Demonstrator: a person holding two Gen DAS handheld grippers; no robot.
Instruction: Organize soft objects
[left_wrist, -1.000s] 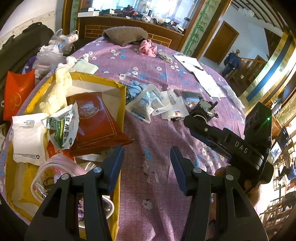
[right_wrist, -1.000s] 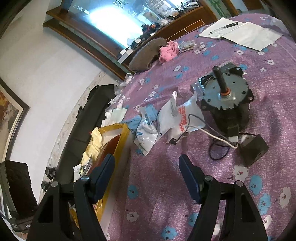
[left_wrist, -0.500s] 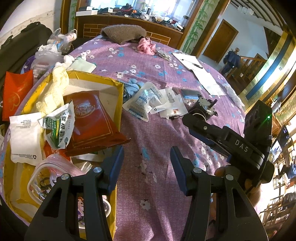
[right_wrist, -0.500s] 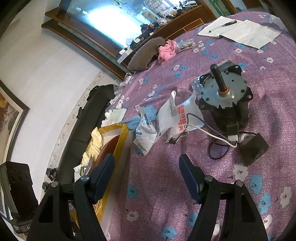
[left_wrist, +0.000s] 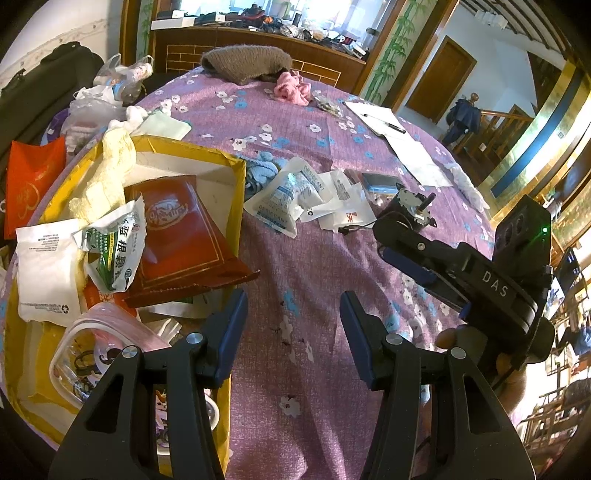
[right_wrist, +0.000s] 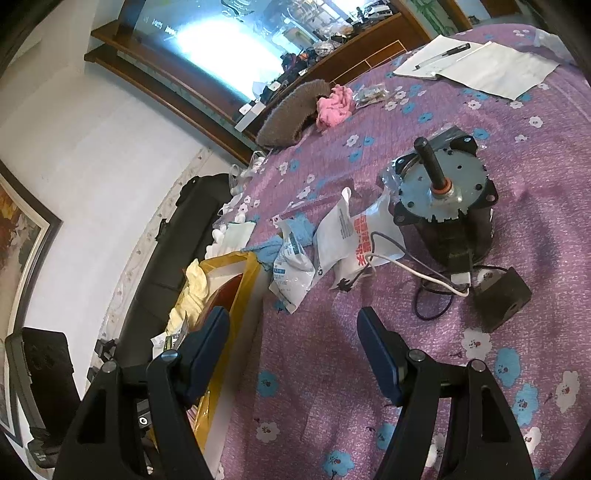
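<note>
Left wrist view first: the left gripper is hovering over the purple flowered tablecloth with its jaws spread and nothing between them. Just to its left the yellow box is already holding a bunch of soft stuff: a red pouch, a green-and-white snack bag and a pale yellow cloth draped over the rim. The things left to sort are lying past the box: a white desiccant packet just beside a crumpled blue cloth, with more white sachets next to it. A pink rag and a brown knit hat are sitting at the far edge.

Right wrist view: the right gripper is also standing wide open and empty, pointing at the same packets. A small electric motor is sitting just beside them, its wire crossing one sachet.

My guess on handling: the packets look light, floppy and a bit slick, filled with beads, so I'd be pinching a flat sealed edge or corner rather than the belly. The blue cloth should bunch easily, so grabbing a raised fold seems fine. That wire could drag along, so lift carefully.
</note>
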